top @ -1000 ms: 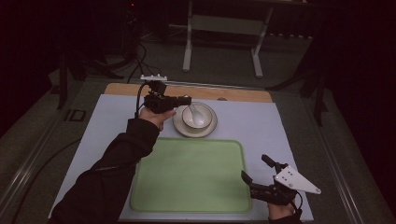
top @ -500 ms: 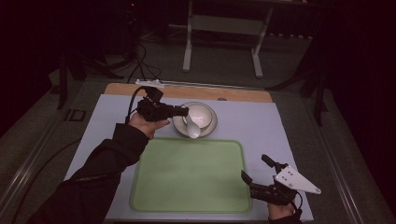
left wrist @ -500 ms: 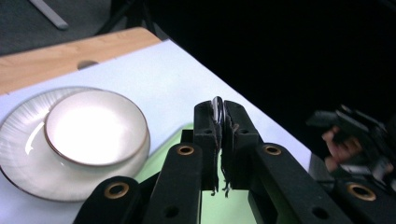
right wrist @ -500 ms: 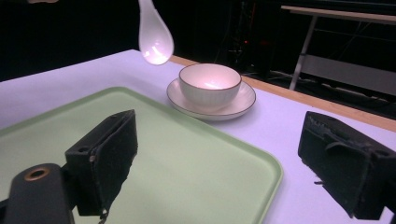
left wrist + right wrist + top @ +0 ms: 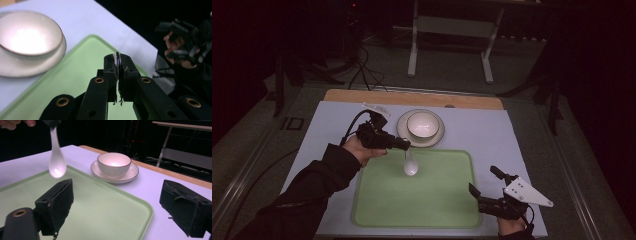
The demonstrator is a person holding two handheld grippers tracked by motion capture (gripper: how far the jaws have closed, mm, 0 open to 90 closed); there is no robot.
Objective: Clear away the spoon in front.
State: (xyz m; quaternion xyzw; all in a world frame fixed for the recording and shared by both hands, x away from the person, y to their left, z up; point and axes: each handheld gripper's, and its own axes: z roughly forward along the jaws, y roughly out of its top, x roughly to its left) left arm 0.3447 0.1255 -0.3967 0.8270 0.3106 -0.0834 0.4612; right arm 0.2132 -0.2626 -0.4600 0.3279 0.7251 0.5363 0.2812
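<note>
My left gripper (image 5: 404,145) is shut on the handle of a white ceramic spoon (image 5: 410,166), which hangs bowl-down above the green tray (image 5: 377,200). The right gripper view has the spoon (image 5: 56,162) dangling over the tray's far left part. A white bowl (image 5: 422,124) stands empty on a white saucer (image 5: 403,133) just behind the tray. In the left gripper view the spoon handle's edge (image 5: 116,58) is pinched between the black jaws, with the bowl (image 5: 27,35) to the left. My right gripper (image 5: 484,184) rests open at the tray's front right corner, nothing between its fingers (image 5: 55,202).
A pale blue mat (image 5: 492,135) covers the table, with a wooden strip (image 5: 412,97) along its far edge. A cable (image 5: 352,125) loops from the left gripper. Beyond the table stands a metal frame (image 5: 452,30) on the dark floor.
The left gripper lifted the spoon out of the bowl and carried it forward over the green tray. The bowl now stands empty. The right gripper has not moved.
</note>
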